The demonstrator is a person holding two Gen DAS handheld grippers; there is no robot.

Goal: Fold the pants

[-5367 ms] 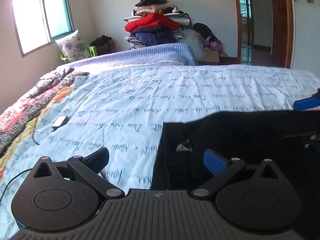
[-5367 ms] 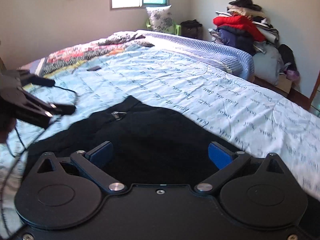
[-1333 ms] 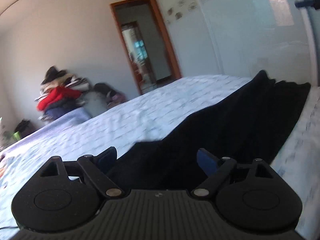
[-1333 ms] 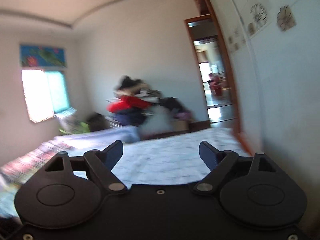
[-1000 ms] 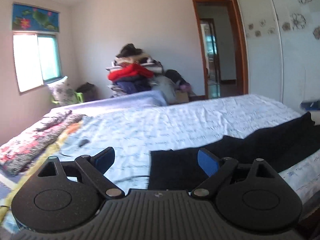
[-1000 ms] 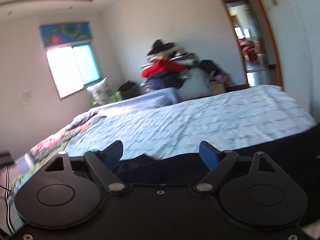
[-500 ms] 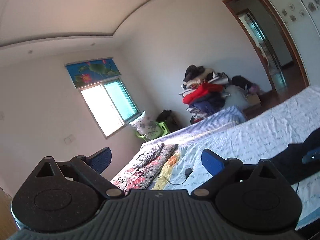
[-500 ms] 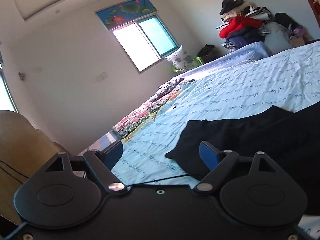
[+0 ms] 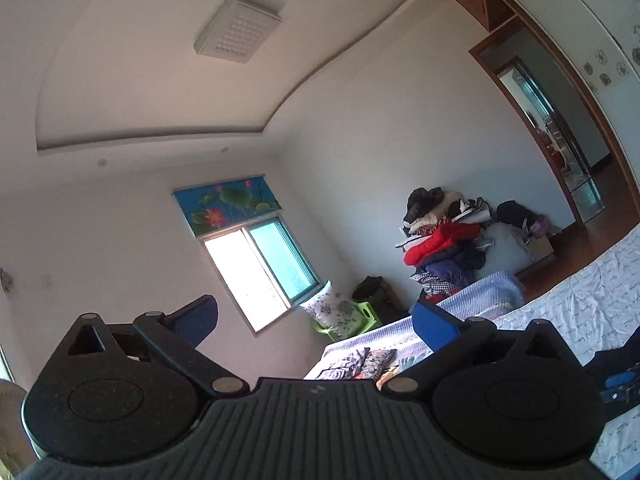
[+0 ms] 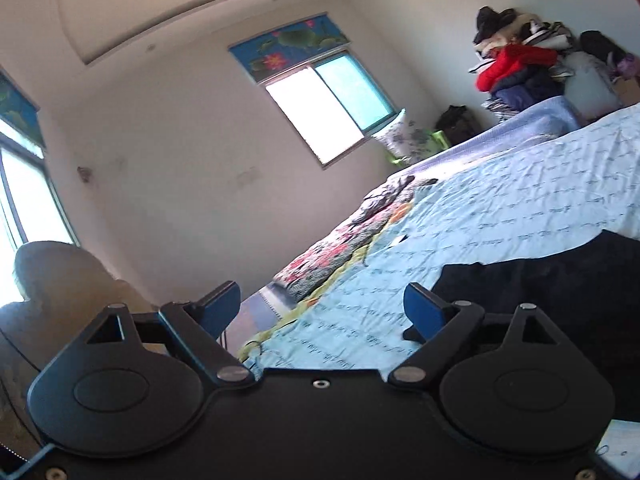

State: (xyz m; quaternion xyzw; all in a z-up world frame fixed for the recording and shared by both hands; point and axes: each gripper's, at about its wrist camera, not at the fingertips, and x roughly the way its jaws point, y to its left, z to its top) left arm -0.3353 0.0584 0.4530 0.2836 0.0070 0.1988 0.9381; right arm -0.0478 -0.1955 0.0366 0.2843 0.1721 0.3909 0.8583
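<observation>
The black pants [image 10: 540, 280] lie spread on the light blue bed sheet [image 10: 500, 208], at the right of the right wrist view. My right gripper [image 10: 322, 302] points level past their left end toward the bed's edge; its jaws are opening and nothing is between them. My left gripper [image 9: 314, 316] is raised and aims at the window wall. Its jaws are opening wide, with only air between them. In the left wrist view only a dark strip of the pants [image 9: 616, 354] shows at the right edge, with a blue pad of the other gripper beside it.
A tall pile of clothes [image 9: 440, 248] stands against the far wall by the doorway [image 9: 560, 152]. A green chair with a pillow [image 9: 340, 316] sits under the window [image 9: 260, 276]. A patterned quilt [image 10: 340, 248] covers the bed's left side. A brown rounded shape [image 10: 52, 280] is at the left.
Both views have swung left, away from the pants and toward the window wall. The left gripper has risen and tilted, and its jaws stand wider. The pants stay on the bed.
</observation>
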